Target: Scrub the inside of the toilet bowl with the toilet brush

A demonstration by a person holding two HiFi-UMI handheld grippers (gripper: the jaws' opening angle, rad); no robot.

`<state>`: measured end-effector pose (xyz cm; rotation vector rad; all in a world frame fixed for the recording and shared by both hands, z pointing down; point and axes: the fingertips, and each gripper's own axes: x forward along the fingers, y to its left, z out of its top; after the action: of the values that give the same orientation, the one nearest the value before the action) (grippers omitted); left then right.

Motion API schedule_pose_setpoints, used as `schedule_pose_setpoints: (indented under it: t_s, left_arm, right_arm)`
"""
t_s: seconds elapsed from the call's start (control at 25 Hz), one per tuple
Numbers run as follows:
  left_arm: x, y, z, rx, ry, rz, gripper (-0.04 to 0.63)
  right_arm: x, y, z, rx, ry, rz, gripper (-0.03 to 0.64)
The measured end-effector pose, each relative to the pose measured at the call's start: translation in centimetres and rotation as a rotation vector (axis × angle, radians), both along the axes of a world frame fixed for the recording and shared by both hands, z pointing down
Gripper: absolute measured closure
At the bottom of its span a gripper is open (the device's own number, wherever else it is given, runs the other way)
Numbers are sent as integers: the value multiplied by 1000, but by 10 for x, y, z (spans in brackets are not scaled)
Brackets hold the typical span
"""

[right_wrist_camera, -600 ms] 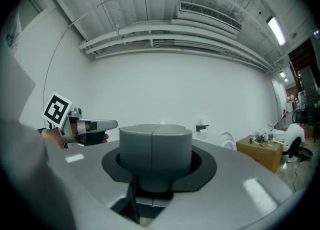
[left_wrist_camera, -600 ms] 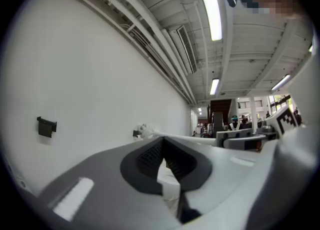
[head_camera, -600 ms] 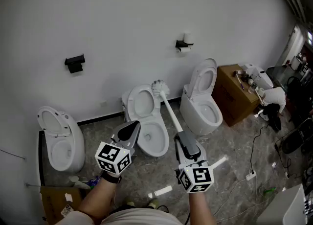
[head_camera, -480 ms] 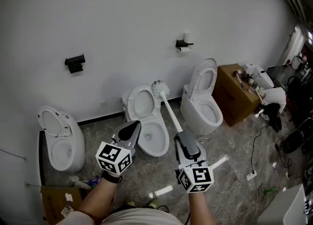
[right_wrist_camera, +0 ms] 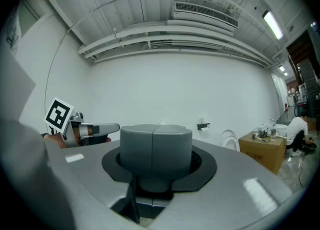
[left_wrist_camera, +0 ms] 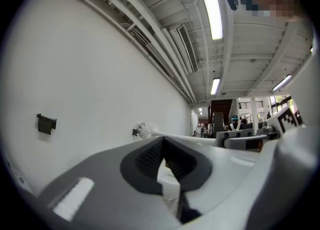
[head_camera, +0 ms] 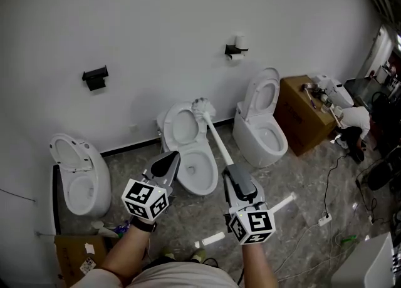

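The toilet brush [head_camera: 217,140] slants up through the middle of the head view, its bristle head in the air against the raised lid at upper centre, not down in the toilet bowl [head_camera: 212,180] just below it. My right gripper [head_camera: 234,176] is clenched on the grey end of the handle. My left gripper [head_camera: 170,159], to the left of the bowl, has its jaws together on nothing. I judge the scrubbing not yet begun: the brush is in hand, but lowering it and working round the inside are all left.
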<state>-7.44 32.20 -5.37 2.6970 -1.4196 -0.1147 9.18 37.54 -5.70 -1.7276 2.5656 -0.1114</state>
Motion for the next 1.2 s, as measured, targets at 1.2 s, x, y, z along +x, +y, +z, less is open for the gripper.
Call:
schedule_pose_setpoints:
  t_s: [1.2]
  left_arm:
    - [0, -96, 98, -62, -14, -61, 591]
  right_arm:
    - [16, -84, 116, -233, -57, -66, 453]
